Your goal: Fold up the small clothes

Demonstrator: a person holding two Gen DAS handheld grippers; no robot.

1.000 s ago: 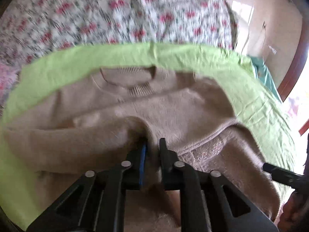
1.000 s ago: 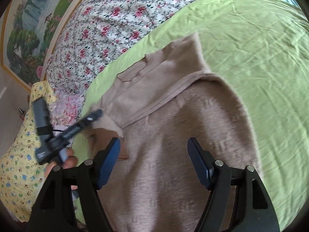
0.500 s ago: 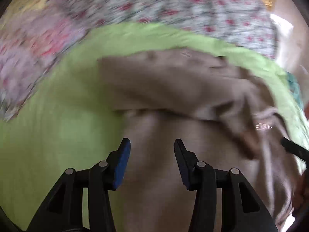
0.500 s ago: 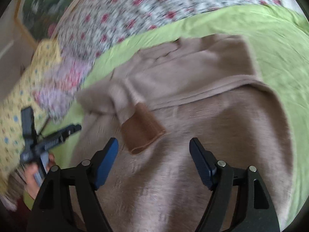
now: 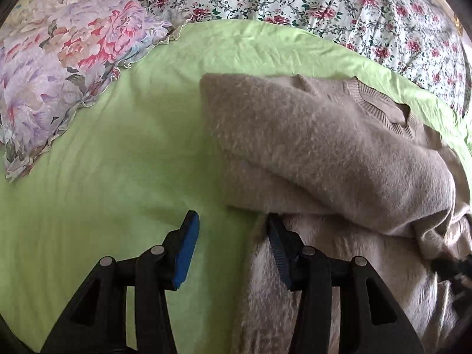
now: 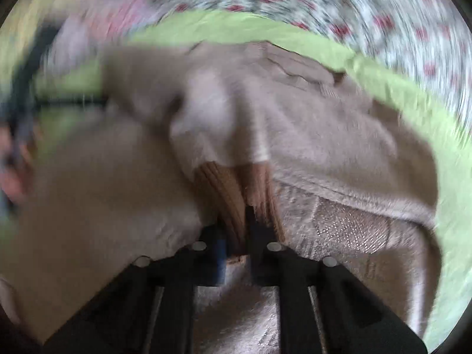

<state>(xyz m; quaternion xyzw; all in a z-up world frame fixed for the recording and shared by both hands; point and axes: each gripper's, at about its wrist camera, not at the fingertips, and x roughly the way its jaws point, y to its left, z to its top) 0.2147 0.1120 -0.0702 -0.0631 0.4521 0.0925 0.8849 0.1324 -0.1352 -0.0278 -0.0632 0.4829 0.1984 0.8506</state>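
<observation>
A fuzzy beige sweater (image 5: pixel 324 153) lies on a green sheet (image 5: pixel 118 162), its left sleeve folded across the body and its ribbed collar at the far right. My left gripper (image 5: pixel 233 230) is open and empty, low over the sweater's left edge. In the blurred right wrist view the sweater (image 6: pixel 324 135) fills the middle. My right gripper (image 6: pixel 237 233) is shut on the brown ribbed sleeve cuff (image 6: pixel 233 188) and holds it over the sweater's body.
A purple floral pillow (image 5: pixel 53 67) lies at the left on the sheet. A white quilt with red flowers (image 5: pixel 324 3) covers the far side of the bed. The other gripper shows dark at the right edge (image 5: pixel 454 268).
My left gripper let go of the sweater, opened and moved left to its edge. My right gripper went from open to shut on the sleeve cuff and is moving fast.
</observation>
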